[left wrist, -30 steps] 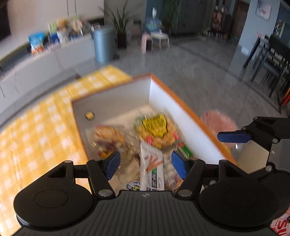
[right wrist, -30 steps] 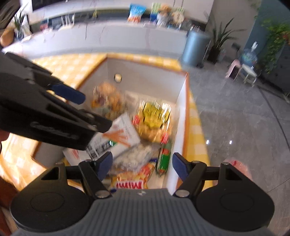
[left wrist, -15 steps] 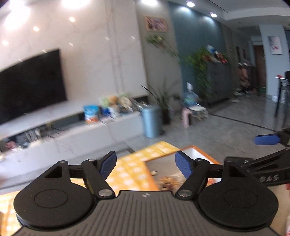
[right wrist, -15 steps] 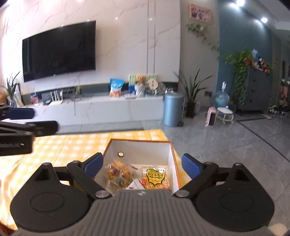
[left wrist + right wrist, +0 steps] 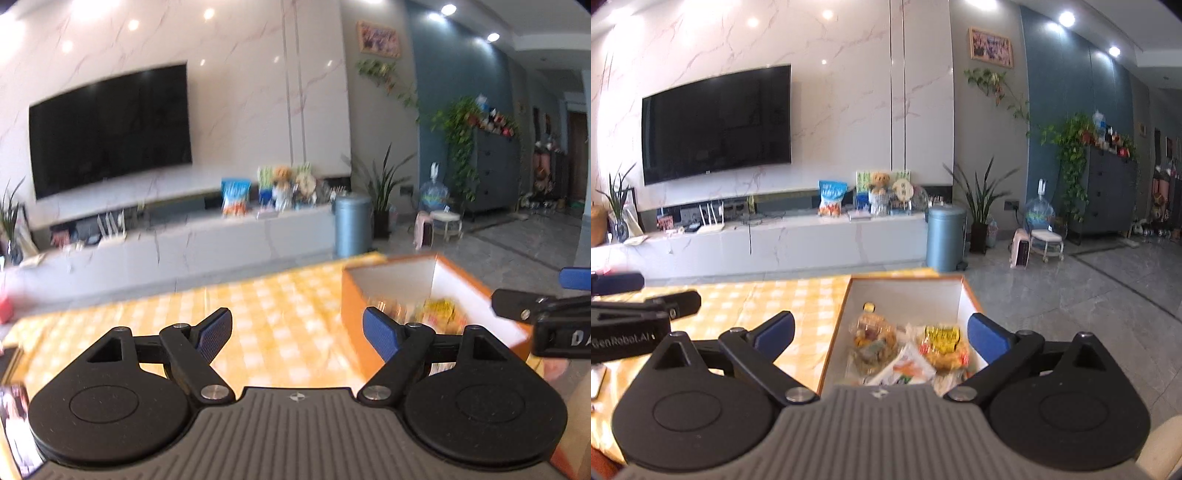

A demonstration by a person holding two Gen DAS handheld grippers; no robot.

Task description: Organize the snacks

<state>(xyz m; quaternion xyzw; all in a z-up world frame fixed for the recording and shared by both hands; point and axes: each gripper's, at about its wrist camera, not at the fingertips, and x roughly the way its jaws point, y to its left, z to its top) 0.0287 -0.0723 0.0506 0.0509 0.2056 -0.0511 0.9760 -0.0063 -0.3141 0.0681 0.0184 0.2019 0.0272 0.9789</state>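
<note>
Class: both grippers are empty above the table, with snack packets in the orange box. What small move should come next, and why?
Probably swing the left gripper toward the packet at the table's near-left edge. Both its jaws and the right gripper's have just been opening, empty; the orange box already holds packets.

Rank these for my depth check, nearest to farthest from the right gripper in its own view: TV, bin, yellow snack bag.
1. Yellow snack bag, in the box just ahead of the right gripper.
2. Bin, on the floor beyond the table, slightly right.
3. TV, on the far wall, upper left.

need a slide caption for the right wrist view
Open, empty right gripper above an orange box of bagged snacks on a yellow checked tablecloth.
</note>
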